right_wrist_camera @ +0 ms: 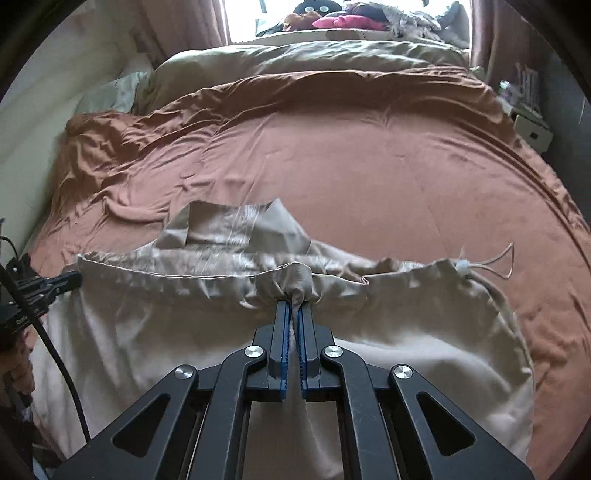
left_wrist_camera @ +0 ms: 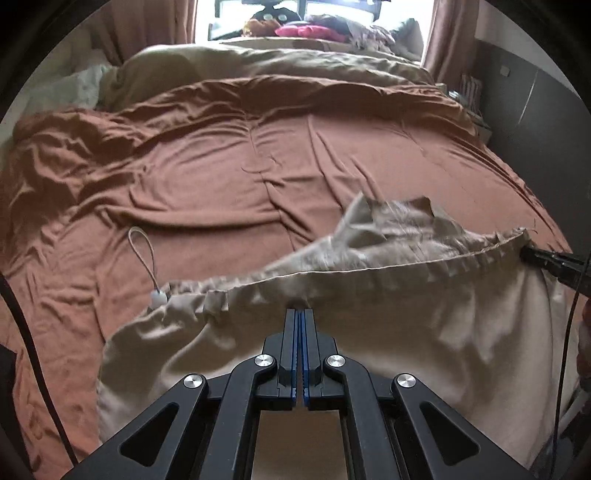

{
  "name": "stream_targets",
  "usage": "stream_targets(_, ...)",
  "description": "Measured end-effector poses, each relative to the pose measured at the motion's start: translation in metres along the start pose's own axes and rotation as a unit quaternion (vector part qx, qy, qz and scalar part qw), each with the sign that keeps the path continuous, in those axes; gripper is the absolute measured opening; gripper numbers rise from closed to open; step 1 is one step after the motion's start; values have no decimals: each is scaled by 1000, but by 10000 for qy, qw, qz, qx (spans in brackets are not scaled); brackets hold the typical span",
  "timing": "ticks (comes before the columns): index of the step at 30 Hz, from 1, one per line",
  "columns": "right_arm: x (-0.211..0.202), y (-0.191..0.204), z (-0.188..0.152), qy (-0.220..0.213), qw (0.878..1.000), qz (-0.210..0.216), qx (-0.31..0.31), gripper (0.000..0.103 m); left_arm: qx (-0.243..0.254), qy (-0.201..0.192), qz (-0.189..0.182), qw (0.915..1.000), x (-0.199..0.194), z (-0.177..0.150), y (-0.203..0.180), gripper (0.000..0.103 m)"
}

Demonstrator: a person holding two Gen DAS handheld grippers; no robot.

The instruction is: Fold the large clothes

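A beige garment (left_wrist_camera: 369, 332) with a gathered elastic waistband and a drawcord with a white stopper (left_wrist_camera: 158, 297) lies on the near part of the bed. My left gripper (left_wrist_camera: 299, 312) is shut on its waistband edge. My right gripper (right_wrist_camera: 294, 306) is shut on a bunched fold of the same garment (right_wrist_camera: 221, 332) at the waistband. Each gripper shows in the other's view, at the waistband's end: the right one (left_wrist_camera: 546, 258) and the left one (right_wrist_camera: 55, 284). The drawcord stopper (right_wrist_camera: 461, 266) also shows in the right wrist view. A crumpled part of the garment (right_wrist_camera: 240, 225) lies beyond the waistband.
The bed is covered by a rumpled rust-brown duvet (left_wrist_camera: 221, 166). Beige pillows (left_wrist_camera: 258, 62) lie at the head. Curtains and a window sill with soft toys (left_wrist_camera: 295, 26) are behind. A dark cabinet (left_wrist_camera: 535, 99) stands on the right. A black cable (left_wrist_camera: 29, 332) hangs on the left.
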State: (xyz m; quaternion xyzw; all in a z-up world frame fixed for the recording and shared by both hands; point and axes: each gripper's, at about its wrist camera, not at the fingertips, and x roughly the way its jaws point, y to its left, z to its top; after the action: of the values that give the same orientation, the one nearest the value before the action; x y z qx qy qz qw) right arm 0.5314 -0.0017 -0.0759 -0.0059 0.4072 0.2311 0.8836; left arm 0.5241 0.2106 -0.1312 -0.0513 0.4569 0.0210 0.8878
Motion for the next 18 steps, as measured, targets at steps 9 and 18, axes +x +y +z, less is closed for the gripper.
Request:
stream_targets(9,70,-6,-5,471,9984,-56,298,1,-61,448,85,9989,65,-1,5,1)
stream_targets(18,71,-13,5,721,9963,104,459,7,-269,874,107,9958,74,2,9,24)
